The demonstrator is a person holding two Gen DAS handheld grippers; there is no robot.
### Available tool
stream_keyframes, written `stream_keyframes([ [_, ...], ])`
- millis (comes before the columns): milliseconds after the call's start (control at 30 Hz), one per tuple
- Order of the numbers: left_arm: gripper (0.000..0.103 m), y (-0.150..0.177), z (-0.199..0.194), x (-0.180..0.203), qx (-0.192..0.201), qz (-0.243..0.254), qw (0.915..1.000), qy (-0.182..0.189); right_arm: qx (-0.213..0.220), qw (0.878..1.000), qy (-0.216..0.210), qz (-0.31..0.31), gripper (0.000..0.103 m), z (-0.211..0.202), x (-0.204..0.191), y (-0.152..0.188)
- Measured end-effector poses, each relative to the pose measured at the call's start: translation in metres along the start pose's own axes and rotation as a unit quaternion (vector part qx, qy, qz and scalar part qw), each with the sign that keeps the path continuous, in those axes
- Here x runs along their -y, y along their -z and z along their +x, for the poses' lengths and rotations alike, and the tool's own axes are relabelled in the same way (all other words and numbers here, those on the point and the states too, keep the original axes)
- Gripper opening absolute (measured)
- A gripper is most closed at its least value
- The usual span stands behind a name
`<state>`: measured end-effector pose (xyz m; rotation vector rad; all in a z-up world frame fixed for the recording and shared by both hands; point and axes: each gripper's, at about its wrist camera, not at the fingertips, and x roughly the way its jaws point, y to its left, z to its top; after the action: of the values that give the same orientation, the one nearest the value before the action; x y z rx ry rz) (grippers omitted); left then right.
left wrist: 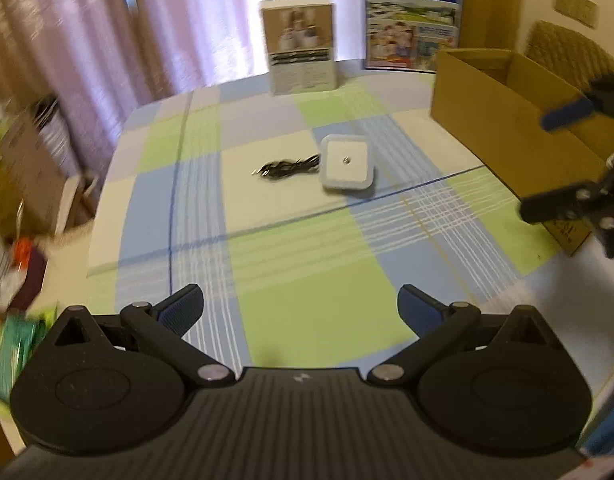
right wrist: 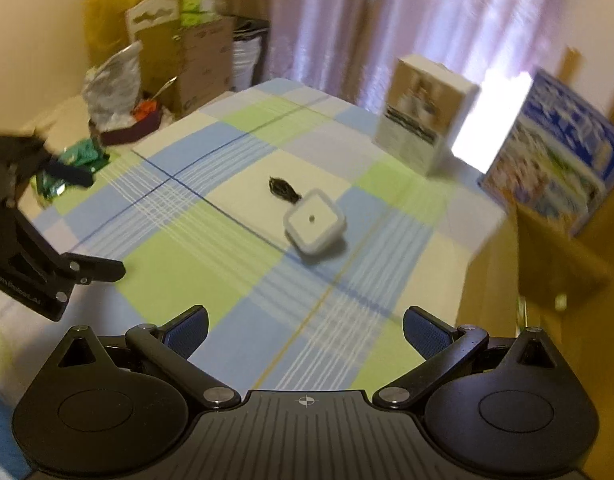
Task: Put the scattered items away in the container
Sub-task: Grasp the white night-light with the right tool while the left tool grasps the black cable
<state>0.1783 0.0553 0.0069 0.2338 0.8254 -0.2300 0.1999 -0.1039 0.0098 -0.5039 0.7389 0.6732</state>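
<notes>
A white square device (left wrist: 347, 163) lies on the checked tablecloth near the table's middle, with a bundled black cable (left wrist: 285, 169) touching its left side. The right wrist view shows the same device (right wrist: 315, 225) and cable (right wrist: 282, 189). An open brown cardboard box (left wrist: 503, 120) stands at the right of the table. My left gripper (left wrist: 301, 307) hovers open over the near table, nothing between its fingers. My right gripper (right wrist: 305, 330) is open too and holds nothing; from the left wrist camera it appears at the right edge (left wrist: 547, 166), in front of the cardboard box.
A white product box (left wrist: 301, 46) and a blue printed box (left wrist: 413, 16) stand at the table's far edge. Cardboard boxes, bags and a green packet (right wrist: 83, 156) crowd the area left of the table. Pink curtains hang behind. A cardboard wall (right wrist: 555, 280) rises close on the right.
</notes>
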Motion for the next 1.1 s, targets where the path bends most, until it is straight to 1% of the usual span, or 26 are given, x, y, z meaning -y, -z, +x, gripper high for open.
stream_keyframes([
  [133, 0.102, -0.012, 0.021, -0.005, 0.008, 0.068, 0.9976, 0.0, 0.01, 0.997, 0.01, -0.079, 0.101, 0.026, -0.005, -0.01],
  [233, 0.102, -0.02, 0.038, -0.006, 0.019, 0.131, 0.9912, -0.007, 0.02, 0.989, 0.024, -0.144, 0.101, 0.046, -0.008, -0.014],
  [333, 0.101, -0.024, 0.057, -0.004, 0.03, 0.206, 0.978, -0.014, 0.023, 0.975, 0.034, -0.218, 0.1, 0.068, -0.013, -0.013],
  [367, 0.101, -0.025, 0.063, -0.004, 0.031, 0.228, 0.973, -0.014, 0.023, 0.97, 0.034, -0.239, 0.098, 0.074, -0.014, -0.012],
  [467, 0.101, -0.027, 0.083, -0.005, 0.038, 0.278, 0.9597, -0.014, 0.014, 0.955, 0.032, -0.295, 0.091, 0.097, -0.018, -0.009],
  [567, 0.101, -0.029, 0.104, -0.006, 0.035, 0.316, 0.9481, -0.014, 0.01, 0.941, 0.034, -0.337, 0.087, 0.117, -0.019, -0.007],
  [667, 0.1, -0.032, 0.123, -0.009, 0.035, 0.352, 0.9353, -0.009, 0.008, 0.93, 0.035, -0.365, 0.085, 0.133, -0.016, -0.008],
  [733, 0.097, -0.035, 0.133, -0.011, 0.042, 0.377, 0.9253, 0.006, 0.009, 0.927, 0.035, -0.374, 0.085, 0.141, -0.014, -0.009],
  [867, 0.096, -0.046, 0.15, -0.015, 0.054, 0.433, 0.8995, 0.014, 0.004, 0.92, 0.029, -0.391, 0.083, 0.159, -0.013, -0.012],
  [900, 0.096, -0.049, 0.154, -0.015, 0.055, 0.446, 0.8932, 0.015, 0.001, 0.92, 0.029, -0.391, 0.082, 0.164, -0.012, -0.014],
  [967, 0.096, -0.057, 0.161, -0.018, 0.056, 0.462, 0.8847, 0.021, -0.005, 0.923, 0.026, -0.383, 0.079, 0.172, -0.007, -0.019],
  [1033, 0.096, -0.064, 0.169, -0.02, 0.055, 0.472, 0.8791, 0.03, -0.008, 0.927, 0.026, -0.373, 0.077, 0.18, -0.004, -0.024],
  [1100, 0.093, -0.069, 0.177, -0.02, 0.05, 0.48, 0.8749, 0.036, -0.009, 0.929, 0.023, -0.369, 0.075, 0.185, -0.003, -0.028],
])
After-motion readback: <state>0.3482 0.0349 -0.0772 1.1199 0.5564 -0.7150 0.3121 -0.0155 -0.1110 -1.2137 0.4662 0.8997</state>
